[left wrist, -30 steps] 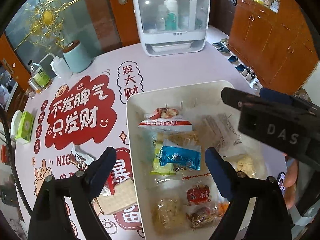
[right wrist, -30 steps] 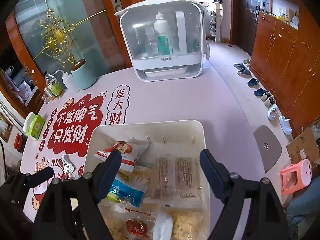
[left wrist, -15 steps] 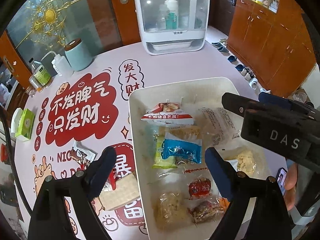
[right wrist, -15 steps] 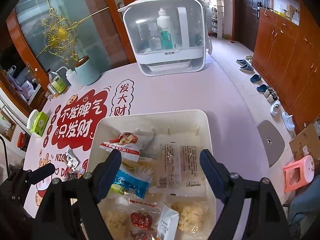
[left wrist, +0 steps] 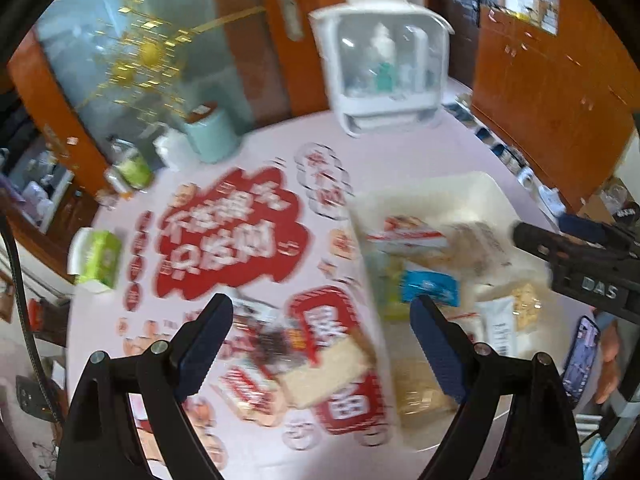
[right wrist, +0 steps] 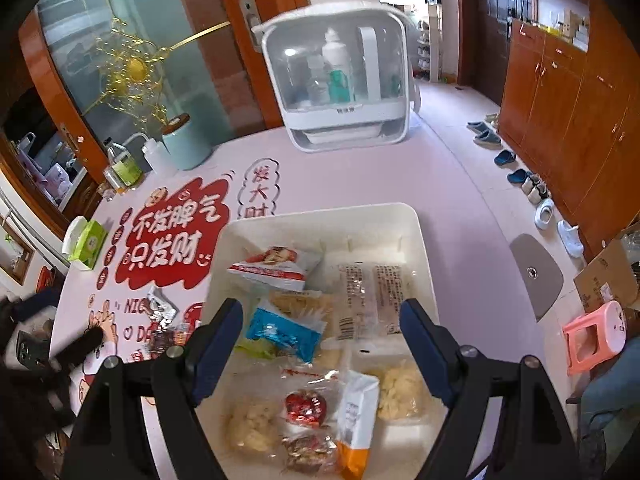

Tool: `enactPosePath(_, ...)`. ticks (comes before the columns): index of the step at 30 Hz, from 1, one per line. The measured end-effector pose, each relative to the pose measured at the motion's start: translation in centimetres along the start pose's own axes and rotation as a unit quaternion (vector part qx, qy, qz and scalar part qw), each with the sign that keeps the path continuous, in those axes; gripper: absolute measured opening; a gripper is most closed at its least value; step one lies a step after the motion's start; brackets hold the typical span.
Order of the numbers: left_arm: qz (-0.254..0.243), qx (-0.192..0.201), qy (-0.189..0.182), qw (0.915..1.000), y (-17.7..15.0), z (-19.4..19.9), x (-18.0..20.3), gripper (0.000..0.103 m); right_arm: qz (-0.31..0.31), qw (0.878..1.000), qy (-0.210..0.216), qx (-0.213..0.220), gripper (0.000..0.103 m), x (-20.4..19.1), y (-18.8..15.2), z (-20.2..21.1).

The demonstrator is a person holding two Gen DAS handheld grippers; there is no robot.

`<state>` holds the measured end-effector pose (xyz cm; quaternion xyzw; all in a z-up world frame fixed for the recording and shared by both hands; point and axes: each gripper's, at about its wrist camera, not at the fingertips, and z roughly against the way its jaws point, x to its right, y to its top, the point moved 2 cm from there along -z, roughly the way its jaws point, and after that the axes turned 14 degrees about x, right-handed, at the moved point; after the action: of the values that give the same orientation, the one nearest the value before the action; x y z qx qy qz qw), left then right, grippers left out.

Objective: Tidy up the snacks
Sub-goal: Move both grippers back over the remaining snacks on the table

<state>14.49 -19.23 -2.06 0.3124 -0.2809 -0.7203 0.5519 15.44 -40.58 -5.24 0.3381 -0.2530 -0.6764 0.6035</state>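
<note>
A white tray [right wrist: 416,232] on the pink table holds several wrapped snacks, among them a blue packet [right wrist: 284,330] and a red-and-white packet [right wrist: 272,266]. My right gripper [right wrist: 322,344] is open and empty above the tray. My left gripper [left wrist: 322,340] is open and empty above the table left of the tray [left wrist: 440,192], over loose snacks: a beige cracker pack [left wrist: 324,368] and a dark wrapped one [left wrist: 272,344]. The left wrist view is blurred. A silver-dark packet [right wrist: 160,308] lies left of the tray.
A white clear-fronted storage box [right wrist: 344,84] stands at the table's far side. A teal canister [right wrist: 186,144], bottles [right wrist: 124,166] and a green tissue pack [right wrist: 88,242] sit at the far left. The right gripper's body [left wrist: 580,264] shows in the left wrist view.
My left gripper has swung left, off the tray and over the loose snacks on the table. My right gripper has drawn back a little, showing more of the tray.
</note>
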Motion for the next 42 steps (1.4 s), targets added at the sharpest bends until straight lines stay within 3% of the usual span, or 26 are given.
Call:
enactPosePath(8, 0.011, 0.043, 0.026, 0.9987, 0.0, 3.9, -10.0, 0.09, 0.026, 0.999, 0.006, 0.042, 0.082, -6.7, -0.7, 4.6)
enactPosePath(18, -0.034, 0.049, -0.011, 0.9982, -3.7, 5.5, -18.9, 0.092, 0.016, 0.999, -0.001, 0.045, 0.082, -18.6, -4.0, 6.9)
enactPosePath(24, -0.051, 0.008, -0.059, 0.9969, -7.4, 2.1, -19.8, 0.092, -0.041, 0.999, -0.028, 0.011, 0.082, -21.7, -7.9, 4.9)
enactPosePath(29, -0.056, -0.039, -0.096, 0.993, -11.3, -1.9, -19.0, 0.092, -0.117, 0.991, -0.042, -0.051, 0.082, -22.3, -12.4, 1.3)
enactPosePath(34, -0.057, -0.076, -0.101, 0.9904, -14.6, -5.6, -18.4, 0.092, -0.145, 0.981, -0.074, -0.103, 0.081, -22.2, -16.1, -2.8)
enactPosePath(42, -0.054, -0.118, -0.117, 0.9847, -17.8, -10.4, -16.3, 0.092, -0.183, 0.961, -0.148, -0.147, 0.08, -19.7, -18.2, -8.3)
